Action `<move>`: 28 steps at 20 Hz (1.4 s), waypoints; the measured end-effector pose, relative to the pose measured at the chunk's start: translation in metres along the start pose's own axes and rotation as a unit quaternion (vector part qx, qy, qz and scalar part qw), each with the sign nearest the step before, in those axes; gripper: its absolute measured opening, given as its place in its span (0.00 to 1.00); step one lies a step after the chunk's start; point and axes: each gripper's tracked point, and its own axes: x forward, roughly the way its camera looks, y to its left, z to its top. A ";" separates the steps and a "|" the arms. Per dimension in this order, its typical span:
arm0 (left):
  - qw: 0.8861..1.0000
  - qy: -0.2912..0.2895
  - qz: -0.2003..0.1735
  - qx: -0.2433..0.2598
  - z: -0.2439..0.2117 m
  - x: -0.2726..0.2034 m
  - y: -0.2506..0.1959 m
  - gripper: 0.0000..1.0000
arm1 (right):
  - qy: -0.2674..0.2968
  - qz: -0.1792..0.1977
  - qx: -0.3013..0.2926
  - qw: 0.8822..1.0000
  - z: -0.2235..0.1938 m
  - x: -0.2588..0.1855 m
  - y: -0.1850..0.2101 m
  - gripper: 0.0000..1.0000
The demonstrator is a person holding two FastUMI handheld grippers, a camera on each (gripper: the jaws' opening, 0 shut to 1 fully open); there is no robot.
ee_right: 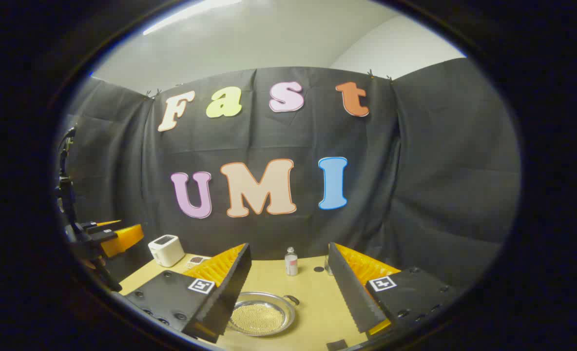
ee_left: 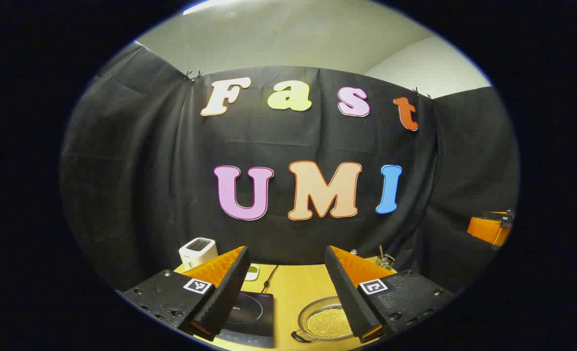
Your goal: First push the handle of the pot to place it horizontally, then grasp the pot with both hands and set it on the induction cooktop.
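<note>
Two grippers hovered above the wooden table [ee_right: 313, 292], both with ridged, wedge-shaped fingers spread wide and holding nothing: the left gripper [ee_left: 287, 292] and the right gripper [ee_right: 288, 292]. Between them sat the pot [ee_right: 261, 313], a shallow round metal pan with a perforated base, just beside the flat, glossy induction cooktop [ee_left: 249, 314]. Its small dark handle [ee_right: 292, 299] was partly cut off behind the fingers.
</note>
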 end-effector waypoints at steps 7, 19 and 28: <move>1.000 0.014 0.020 0.004 -0.008 -0.002 0.009 0.99 | 0.001 0.000 -0.008 1.000 0.003 0.003 -0.005 0.93; 0.999 0.022 0.033 0.013 -0.019 -0.001 0.026 0.90 | 0.020 0.003 0.000 1.000 -0.011 0.016 0.006 0.93; 0.998 0.023 0.057 0.014 -0.022 -0.011 0.045 0.89 | 0.054 0.028 0.015 0.998 -0.036 0.026 0.015 0.73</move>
